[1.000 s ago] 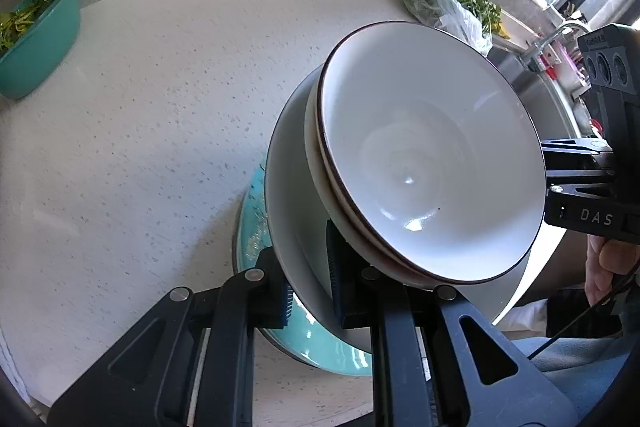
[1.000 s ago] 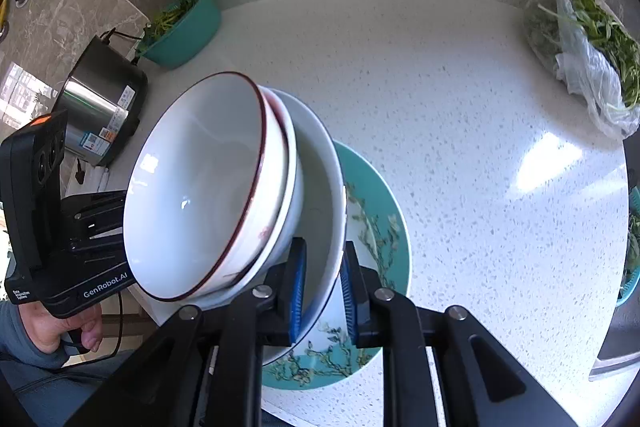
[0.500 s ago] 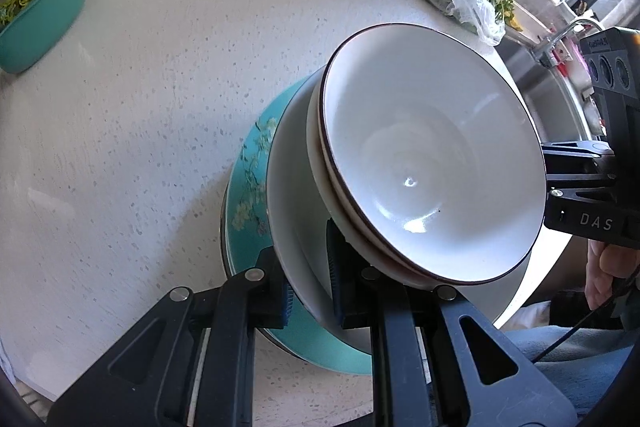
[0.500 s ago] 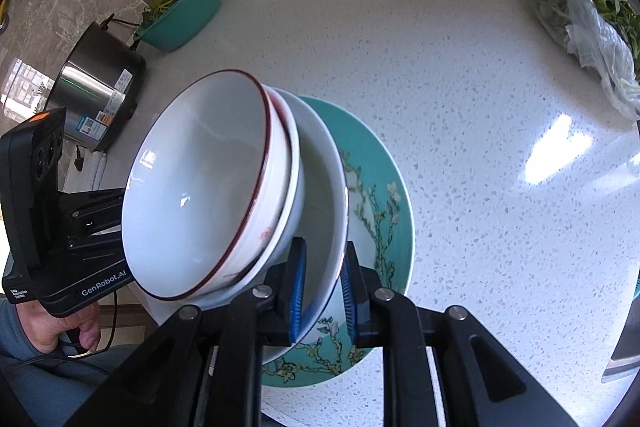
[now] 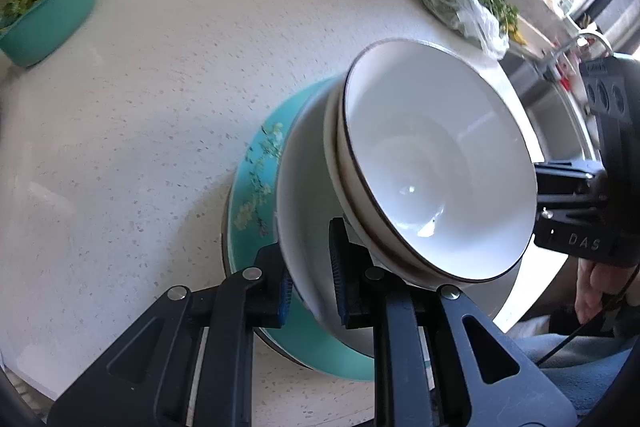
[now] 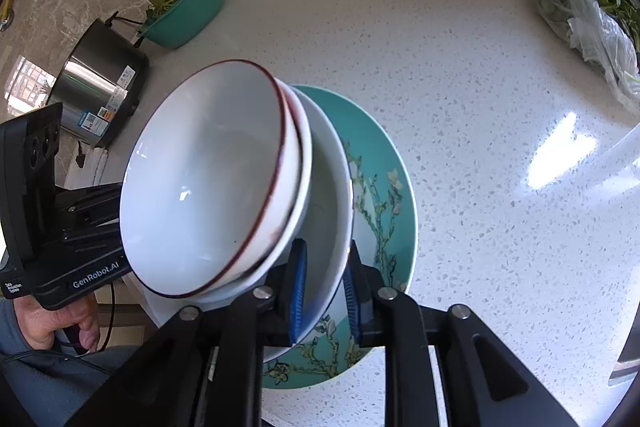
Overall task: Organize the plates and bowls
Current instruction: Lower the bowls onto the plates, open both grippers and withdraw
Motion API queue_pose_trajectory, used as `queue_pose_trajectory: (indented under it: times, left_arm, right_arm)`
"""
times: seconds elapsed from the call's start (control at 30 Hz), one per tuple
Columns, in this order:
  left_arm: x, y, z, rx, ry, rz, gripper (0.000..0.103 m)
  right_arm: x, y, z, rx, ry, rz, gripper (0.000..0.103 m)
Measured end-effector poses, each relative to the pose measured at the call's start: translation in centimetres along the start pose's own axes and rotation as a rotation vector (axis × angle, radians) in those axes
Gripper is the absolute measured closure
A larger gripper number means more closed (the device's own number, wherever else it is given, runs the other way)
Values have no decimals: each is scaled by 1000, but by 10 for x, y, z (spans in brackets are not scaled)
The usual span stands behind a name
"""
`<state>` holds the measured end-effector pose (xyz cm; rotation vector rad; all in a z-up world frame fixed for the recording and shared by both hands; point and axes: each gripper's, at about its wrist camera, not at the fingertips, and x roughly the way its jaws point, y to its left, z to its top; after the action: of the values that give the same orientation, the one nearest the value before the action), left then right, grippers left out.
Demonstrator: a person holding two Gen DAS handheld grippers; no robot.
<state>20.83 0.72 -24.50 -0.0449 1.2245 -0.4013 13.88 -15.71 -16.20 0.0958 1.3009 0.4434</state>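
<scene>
Stack: two brown-rimmed white bowls [image 5: 436, 163] nested in white dish [image 6: 326, 223], now seated on the floral teal plate [image 6: 384, 195] rather than above it. Our left gripper [image 5: 310, 275] and right gripper [image 6: 322, 287] straddle the dish rim, jaws easing open; we judge release begun.

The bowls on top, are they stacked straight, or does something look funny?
A little funny. The top bowl sits crooked in the bowl beneath: their rims nearly meet at one end and gap apart further along. A reddish smudge also marks the lower bowl's side.
</scene>
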Motion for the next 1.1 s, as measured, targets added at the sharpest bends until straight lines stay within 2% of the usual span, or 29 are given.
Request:
queue_pose_trajectory:
  times: [0.07,0.1,0.13,0.17,0.2,0.23,0.27,0.3,0.37,0.5,0.57,0.7,0.73,0.83,0.87,0.93,0.97,1.03,1.1]
  left_arm:
    - [-8,1,-1,-17,-26,12,86]
    - [-12,2,-3,-29,-39,25,80]
    - [-15,3,-6,-43,-49,43,70]
    - [-18,5,-8,-57,-54,57,64]
    - [-23,7,-12,-74,-68,63,53]
    - [-27,7,-16,-89,-75,84,36]
    - [-33,8,-21,-106,-88,98,30]
    - [-40,8,-26,-123,-109,112,27]
    - [-58,4,-33,-147,-158,140,26]
    - [-93,-13,-31,-107,-267,186,11]
    - [-107,-24,-25,-73,-304,213,11]
    - [-134,-37,-26,-41,-387,160,11]
    - [-139,-41,-28,-37,-402,189,11]
    - [-151,-48,-36,-28,-397,331,11]
    - [-155,-49,-39,-20,-407,333,11]
    - [-165,-45,-43,-31,-409,262,11]
    - [-169,-44,-44,-42,-411,251,11]
    - [-174,-46,-47,-40,-392,288,11]
    - [-176,-49,-50,-49,-341,283,11]
  right_arm:
    - [-3,0,-1,-14,-2,4,80]
    - [-6,0,-1,-23,-7,6,79]
    - [-9,-2,-3,-30,-15,2,71]
    - [-13,-4,-4,-36,-20,-6,61]
    - [-16,-6,-5,-44,-26,-6,58]
    - [-19,-8,-6,-53,-27,3,56]
    - [-23,-10,-6,-59,-31,17,53]
    - [-26,-11,-7,-65,-36,26,50]
    - [-34,-12,-8,-82,-48,18,38]
    - [-61,-10,-10,-83,-112,-3,31]
    - [-74,-7,-14,-72,-163,-29,20]
    - [-95,7,-25,-39,-260,-110,5]
    - [-101,12,-29,-25,-287,-126,0]
    - [-115,29,-42,5,-348,-187,0]
    - [-120,37,-47,15,-357,-217,0]
    - [-126,49,-50,17,-377,-233,0]
    - [-128,57,-51,13,-384,-251,0]
    - [-131,68,-53,-3,-390,-280,0]
    - [-135,79,-55,-11,-413,-302,0]
